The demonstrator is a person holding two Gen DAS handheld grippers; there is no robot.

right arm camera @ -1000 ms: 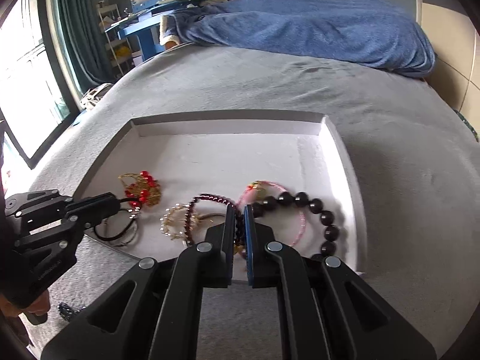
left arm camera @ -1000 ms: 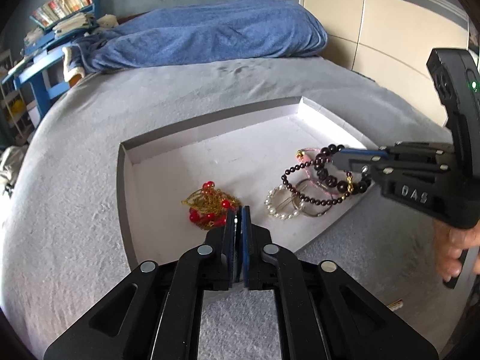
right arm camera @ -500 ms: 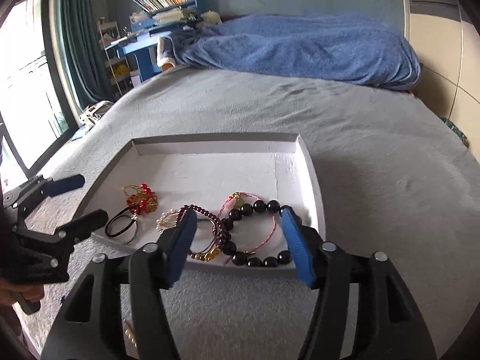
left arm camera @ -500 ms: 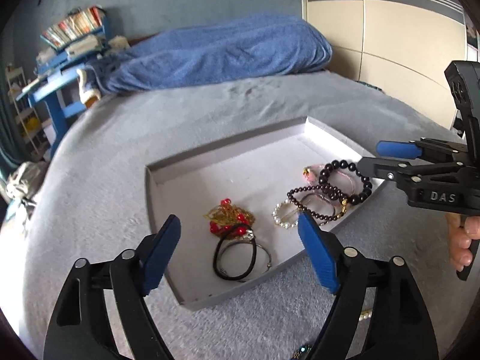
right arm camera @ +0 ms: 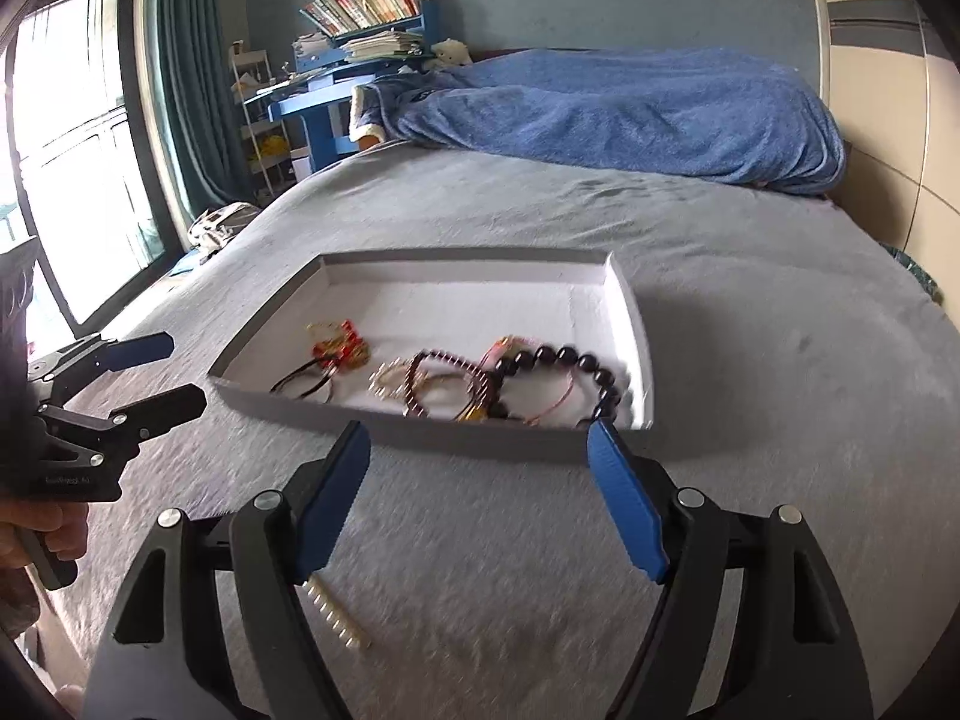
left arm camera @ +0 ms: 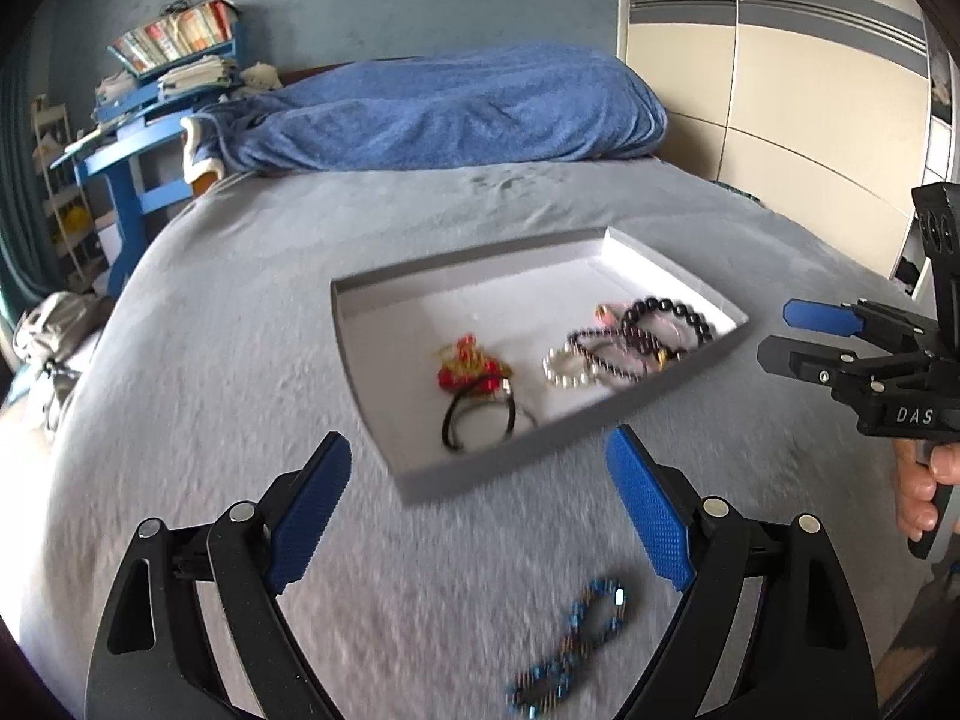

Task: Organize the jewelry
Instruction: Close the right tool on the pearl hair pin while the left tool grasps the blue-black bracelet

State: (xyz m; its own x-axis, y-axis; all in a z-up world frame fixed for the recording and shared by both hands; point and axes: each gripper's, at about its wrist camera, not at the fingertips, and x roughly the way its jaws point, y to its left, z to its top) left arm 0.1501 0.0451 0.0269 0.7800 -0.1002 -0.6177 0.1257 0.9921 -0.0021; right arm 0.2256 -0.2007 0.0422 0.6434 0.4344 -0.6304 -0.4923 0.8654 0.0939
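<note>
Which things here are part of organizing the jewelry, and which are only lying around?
Job: tray; black bead bracelet; pearl bracelet; red-gold ornament; blue bead bracelet on bed; pearl strand on bed.
Not job: blue blanket; books; blue desk.

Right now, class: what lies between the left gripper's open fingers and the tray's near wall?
Only bare grey bedspread, as the left wrist view shows. The left gripper is open, short of the tray; the blue bracelet lies nearer the camera.

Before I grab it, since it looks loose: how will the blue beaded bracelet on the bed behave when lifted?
The blue beaded bracelet lies twisted on the grey bedspread, so it is probably floppy and will dangle. Its small, glossy-looking beads may slip from the jaws. It looks light.
</note>
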